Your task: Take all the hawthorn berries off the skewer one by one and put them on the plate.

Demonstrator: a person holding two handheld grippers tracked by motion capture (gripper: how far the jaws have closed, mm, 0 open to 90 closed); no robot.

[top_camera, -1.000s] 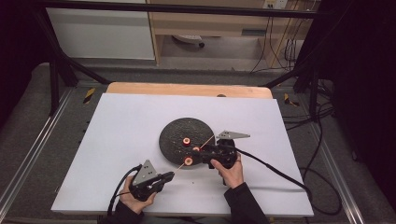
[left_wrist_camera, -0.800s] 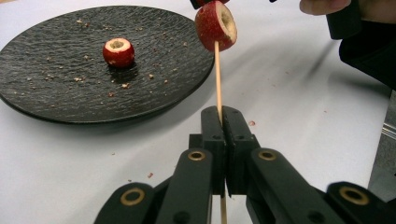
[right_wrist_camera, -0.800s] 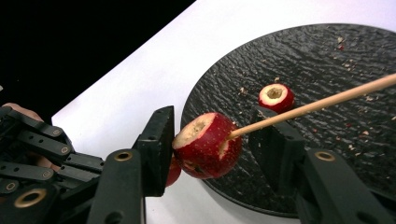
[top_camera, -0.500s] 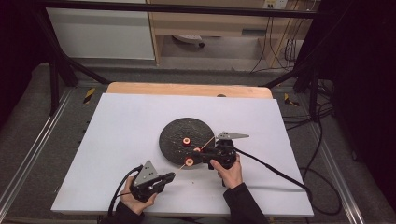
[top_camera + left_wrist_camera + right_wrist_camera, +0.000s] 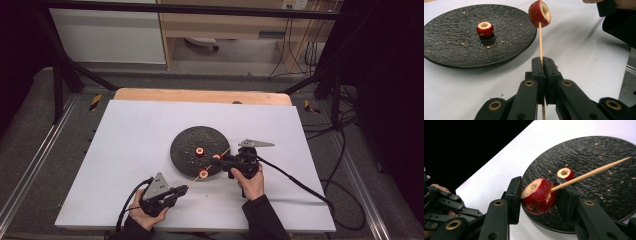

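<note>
High view first, from the left: the left gripper (image 5: 172, 192) sits low on the white table (image 5: 130, 130), at about seven o'clock from the black plate (image 5: 187, 142). Its jaws are pressed together on the near end of a thin wooden skewer (image 5: 191, 179), which runs up toward one o'clock across the plate's near edge. Left gripper view confirms the pinch: the two black pads meet flat on the stick, and one cored red fruit piece (image 5: 539, 13) sits threaded on it above the jaws, clear of the table. A second cored fruit piece (image 5: 484, 28) rests upright on the plate, apart from the skewer, among scattered crumbs.

Farther right, the right gripper (image 5: 225, 161) lies at about four o'clock on the plate's rim. Its jaws have just been closing, and in the right gripper view they clamp a red fruit piece (image 5: 537, 196) from both sides, with the skewer's tip run through it and pointing toward two o'clock over the plate.
</note>
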